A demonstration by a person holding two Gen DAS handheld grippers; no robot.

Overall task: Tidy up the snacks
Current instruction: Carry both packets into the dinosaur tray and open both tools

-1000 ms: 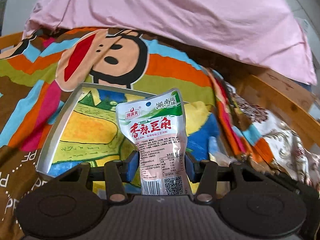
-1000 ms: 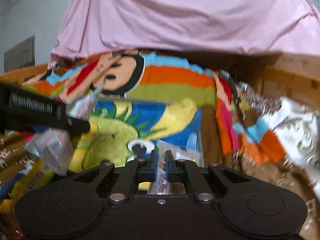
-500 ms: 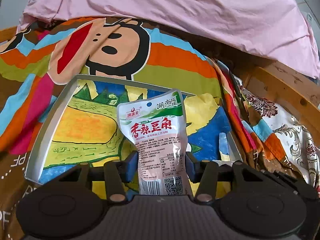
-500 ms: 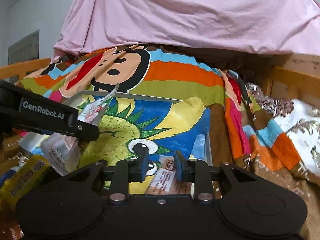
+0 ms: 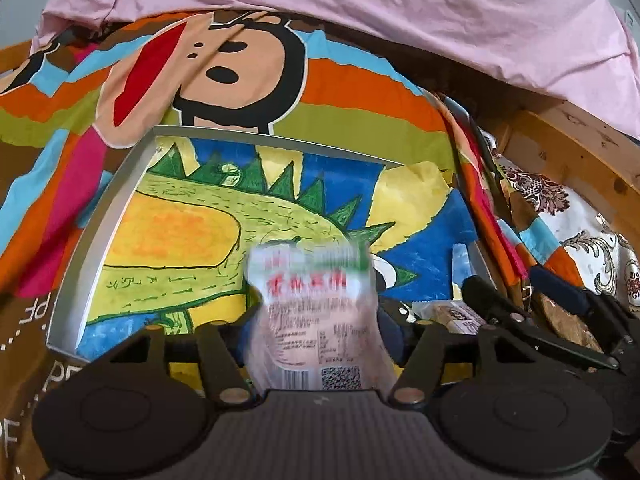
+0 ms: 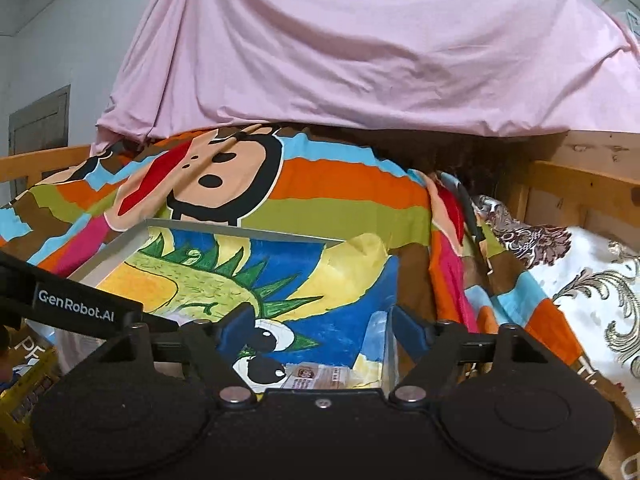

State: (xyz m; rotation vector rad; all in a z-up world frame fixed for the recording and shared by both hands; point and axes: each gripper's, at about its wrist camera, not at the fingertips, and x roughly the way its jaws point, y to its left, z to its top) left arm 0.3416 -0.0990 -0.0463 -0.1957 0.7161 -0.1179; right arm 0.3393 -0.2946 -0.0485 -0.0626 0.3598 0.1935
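My left gripper (image 5: 316, 324) stands over the near part of a metal-rimmed tray (image 5: 108, 200) lined with a dinosaur drawing. A pink-and-green snack packet (image 5: 316, 312) sits between its jaws, blurred by motion; the jaws look spread wider than the packet. My right gripper (image 6: 324, 330) is open and empty above the tray's near right corner (image 6: 390, 344), where a brown-labelled snack pack (image 6: 320, 376) lies. The same pack shows in the left wrist view (image 5: 452, 314), beside the right gripper's body (image 5: 532, 320).
The tray rests on a colourful cartoon-monkey blanket (image 5: 248, 60) on a bed. A pink sheet (image 6: 360, 48) hangs behind. A wooden bed frame (image 6: 580, 184) and floral bedding (image 6: 592, 280) lie to the right. Yellow snack packets (image 6: 28, 384) lie at the left.
My left jaws have spread and the packet has dropped lower between them, now blurred. My right gripper has opened wider and moved back from the brown-labelled pack left in the tray.
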